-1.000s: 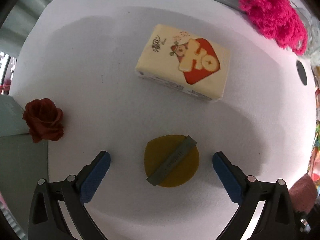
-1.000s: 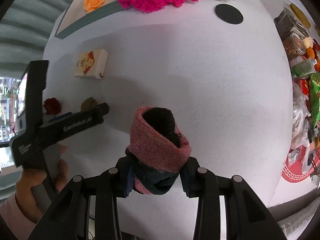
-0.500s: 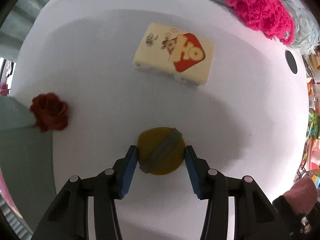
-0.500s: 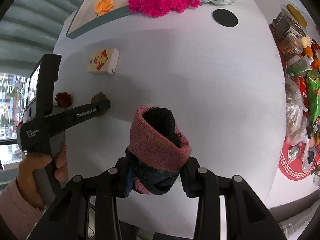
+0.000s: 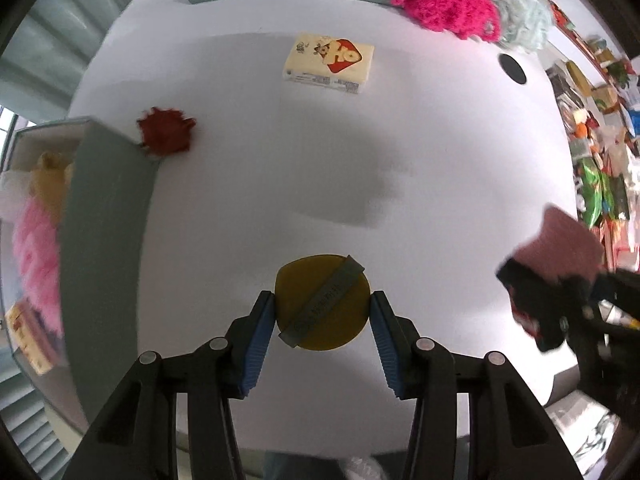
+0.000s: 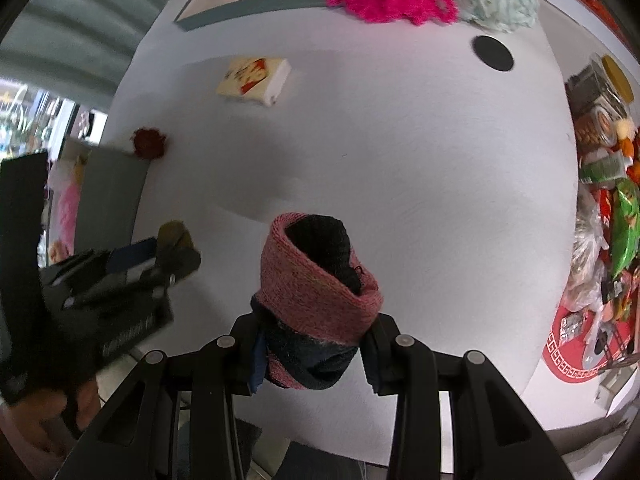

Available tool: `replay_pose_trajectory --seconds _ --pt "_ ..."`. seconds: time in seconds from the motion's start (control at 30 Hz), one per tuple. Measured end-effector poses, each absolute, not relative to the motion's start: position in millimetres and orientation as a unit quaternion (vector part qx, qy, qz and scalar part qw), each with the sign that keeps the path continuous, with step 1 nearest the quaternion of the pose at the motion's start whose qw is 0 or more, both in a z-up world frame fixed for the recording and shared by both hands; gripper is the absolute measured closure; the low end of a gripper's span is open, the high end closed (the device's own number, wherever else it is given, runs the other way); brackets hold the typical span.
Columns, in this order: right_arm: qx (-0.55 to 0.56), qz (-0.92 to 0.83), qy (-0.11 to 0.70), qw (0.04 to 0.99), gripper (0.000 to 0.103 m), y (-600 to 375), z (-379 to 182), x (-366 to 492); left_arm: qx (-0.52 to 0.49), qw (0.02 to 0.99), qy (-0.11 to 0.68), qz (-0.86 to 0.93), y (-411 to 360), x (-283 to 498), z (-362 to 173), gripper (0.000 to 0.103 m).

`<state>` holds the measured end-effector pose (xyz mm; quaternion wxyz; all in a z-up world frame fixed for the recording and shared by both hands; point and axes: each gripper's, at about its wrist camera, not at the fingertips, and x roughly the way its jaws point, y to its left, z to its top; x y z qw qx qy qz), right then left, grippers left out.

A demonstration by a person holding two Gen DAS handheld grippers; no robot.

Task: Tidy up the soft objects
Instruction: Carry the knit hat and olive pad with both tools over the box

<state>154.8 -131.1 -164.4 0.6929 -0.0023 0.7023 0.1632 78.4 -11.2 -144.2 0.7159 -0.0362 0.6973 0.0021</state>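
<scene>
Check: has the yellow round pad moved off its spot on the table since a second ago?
Yes. The yellow pad, clamped in the left tongs, has risen off the white table; the tissue pack looks smaller and farther away.

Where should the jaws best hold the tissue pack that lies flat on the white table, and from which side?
Probably from straight above, across the short width of the tissue pack, with the jaws on its two long side faces near the middle. It lies flat, printed face up, with bare table all around it, so both long sides seem free to reach.
</scene>
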Motion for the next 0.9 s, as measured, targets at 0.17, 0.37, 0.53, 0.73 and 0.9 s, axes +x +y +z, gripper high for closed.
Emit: replay_pose_trajectory --seconds 0.17,0.37,0.53,0.73,0.9 --pt "-0.025 0.183 0.701 0.689 0.062 -116 -156 142 -0.047 0.731 0.681 0.014 18 78 -132 0.053" --pt "-0.047 0.208 0.693 0.688 0.062 -95 -145 133 -0.064 0.752 0.654 0.056 50 62 -105 0.053" --pt "-0.068 0.234 0.680 0.692 0.062 -67 -132 126 -0.084 0.765 0.632 0.093 86 39 -78 0.053" --pt "-0.092 0.263 0.654 0.703 0.061 -27 -108 123 -0.103 0.778 0.606 0.129 123 23 -59 0.053" --pt "-0.103 0.279 0.639 0.709 0.061 3 -96 118 -0.115 0.784 0.593 0.146 151 15 -56 0.053"
